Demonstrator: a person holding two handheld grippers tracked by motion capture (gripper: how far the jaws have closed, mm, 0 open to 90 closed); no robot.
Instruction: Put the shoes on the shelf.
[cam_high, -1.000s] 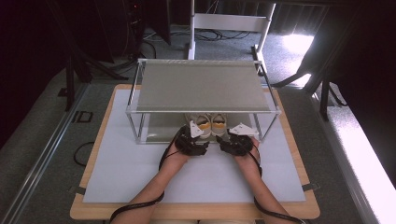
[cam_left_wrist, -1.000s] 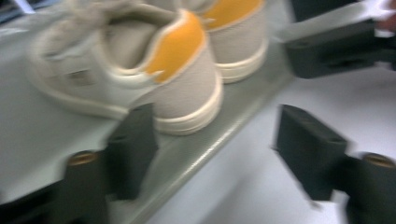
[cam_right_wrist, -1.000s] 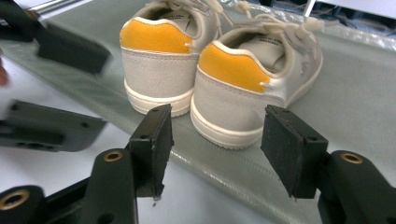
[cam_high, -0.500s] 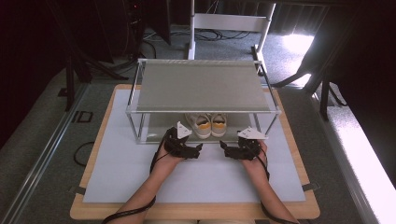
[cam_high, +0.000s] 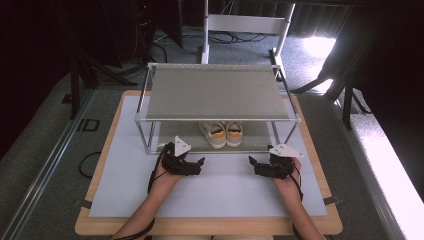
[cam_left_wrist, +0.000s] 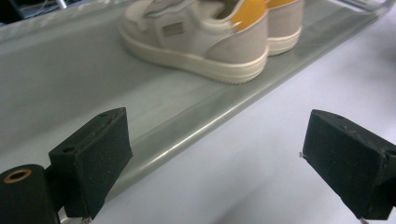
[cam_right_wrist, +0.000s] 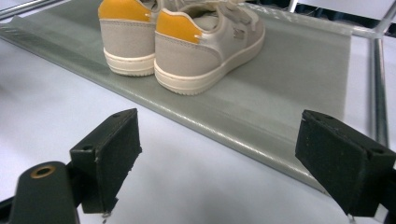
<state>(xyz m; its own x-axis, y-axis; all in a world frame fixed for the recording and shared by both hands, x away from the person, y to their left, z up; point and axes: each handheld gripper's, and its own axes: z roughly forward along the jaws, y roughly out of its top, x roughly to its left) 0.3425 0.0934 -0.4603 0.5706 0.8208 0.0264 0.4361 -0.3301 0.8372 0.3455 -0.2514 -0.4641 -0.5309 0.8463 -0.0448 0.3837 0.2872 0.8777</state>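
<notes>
- Your left claw is black, topped by a grey three-cornered plate.
- Your right claw matches it, plate included.
- A black cable trails along each bare forearm.
- Jaw pads are black, blocky foam; a brass-ringed hole sits beside.

The white mat in the lower half of the high view lies bare between and in front of both hands, so passage there is free. Above it at frame centre, the rack blocks the way: its top shelf roofs the lower shelf, corner posts flank the opening, and the pair of shoes fills the middle, leaving room on either side.
</notes>
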